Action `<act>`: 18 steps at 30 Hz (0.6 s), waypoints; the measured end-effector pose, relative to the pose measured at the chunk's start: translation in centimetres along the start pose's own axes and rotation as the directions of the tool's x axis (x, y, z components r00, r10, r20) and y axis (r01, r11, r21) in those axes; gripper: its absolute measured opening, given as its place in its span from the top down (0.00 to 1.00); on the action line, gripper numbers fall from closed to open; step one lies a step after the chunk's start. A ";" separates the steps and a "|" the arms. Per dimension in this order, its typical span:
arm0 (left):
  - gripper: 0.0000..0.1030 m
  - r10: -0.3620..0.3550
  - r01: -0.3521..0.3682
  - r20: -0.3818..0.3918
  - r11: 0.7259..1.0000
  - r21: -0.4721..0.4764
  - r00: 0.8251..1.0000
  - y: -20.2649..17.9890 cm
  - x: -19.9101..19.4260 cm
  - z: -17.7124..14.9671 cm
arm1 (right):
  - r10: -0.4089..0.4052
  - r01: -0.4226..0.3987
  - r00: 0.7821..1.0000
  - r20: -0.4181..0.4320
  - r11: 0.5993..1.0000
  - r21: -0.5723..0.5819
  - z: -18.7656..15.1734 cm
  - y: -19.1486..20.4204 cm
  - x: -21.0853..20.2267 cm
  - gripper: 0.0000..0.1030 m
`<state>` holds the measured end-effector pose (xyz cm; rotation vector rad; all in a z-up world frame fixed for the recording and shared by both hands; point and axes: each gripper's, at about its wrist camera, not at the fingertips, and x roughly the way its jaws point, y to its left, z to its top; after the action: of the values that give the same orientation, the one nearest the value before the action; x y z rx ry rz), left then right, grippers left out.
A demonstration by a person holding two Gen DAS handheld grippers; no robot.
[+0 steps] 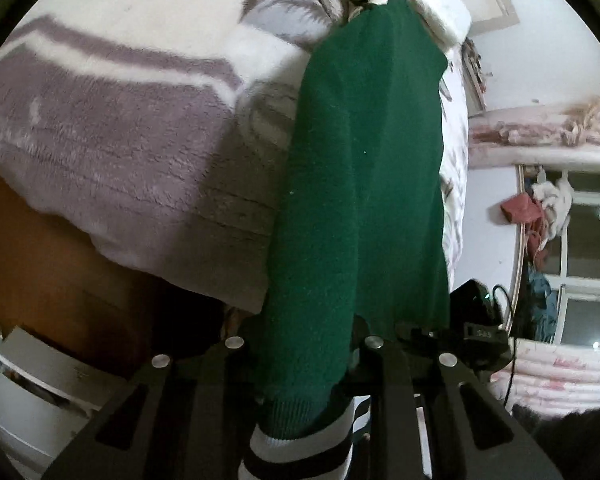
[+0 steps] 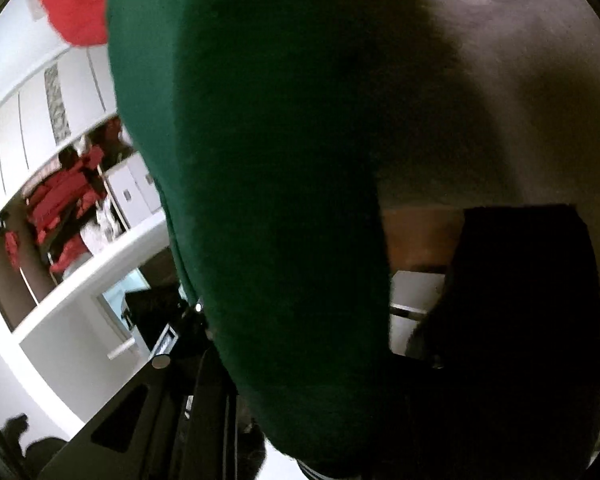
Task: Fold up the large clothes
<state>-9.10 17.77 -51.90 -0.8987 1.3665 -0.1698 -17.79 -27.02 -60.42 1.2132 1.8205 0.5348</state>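
1. In the left wrist view, a fluffy blanket [image 1: 112, 148] with mauve and white stripes is seen to the left of the jaws, spread over the bed and hanging past its edge.
2. A green sweater [image 1: 360, 184] is seen running straight ahead from between the jaws, and its striped black-and-white cuff [image 1: 300, 448] is bunched right at their base.
3. The left gripper [image 1: 300, 364] is clamped on the sweater, the knit being pinched between the two jaws.
4. To the right of the jaws, a window [image 1: 584, 264] and clothes hung beside it are seen.
5. In the right wrist view, an open wardrobe [image 2: 60, 208] holding red garments is seen to the left of the jaws.
6. The green sweater [image 2: 276, 200] fills the space ahead of and between the jaws.
7. The right gripper [image 2: 300, 412] is mostly covered by cloth; whether its jaws are pressed on the sweater cannot be told.
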 end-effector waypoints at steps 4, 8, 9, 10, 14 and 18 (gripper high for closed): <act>0.81 -0.003 0.001 0.041 0.999 0.050 0.999 -2.9 0.0 1.6 | 0.028 -0.027 0.999 0.037 0.999 -0.024 -0.8 0.1 -2.4 0.82; 0.81 -0.062 0.052 0.085 0.991 0.119 0.994 -6.4 -2.4 3.4 | 0.074 -0.069 0.996 0.050 0.992 -0.104 -1.1 3.6 -5.1 0.82; 0.81 -0.084 0.068 0.104 0.987 0.147 0.991 -7.5 -3.1 4.1 | 0.090 -0.083 0.994 0.054 0.989 -0.123 -1.2 4.7 -5.6 0.82; 0.81 -0.099 0.078 0.118 0.982 0.170 0.988 -8.2 -3.6 4.6 | 0.110 -0.101 0.992 0.062 0.985 -0.143 -1.1 6.0 -6.3 0.82; 0.81 -0.188 0.132 0.194 0.954 0.271 0.963 -13.9 -4.9 8.9 | 0.185 -0.155 0.976 0.119 0.963 -0.222 1.4 10.2 -12.2 0.82; 0.81 -0.253 0.142 0.251 0.910 0.391 0.934 -18.8 -4.3 14.6 | 0.237 -0.168 0.951 0.201 0.937 -0.306 5.6 16.5 -17.2 0.82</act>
<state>10.04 14.39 -37.53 -0.7111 0.9192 -0.4183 -1.77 -35.78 -44.14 1.2144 1.3723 0.7132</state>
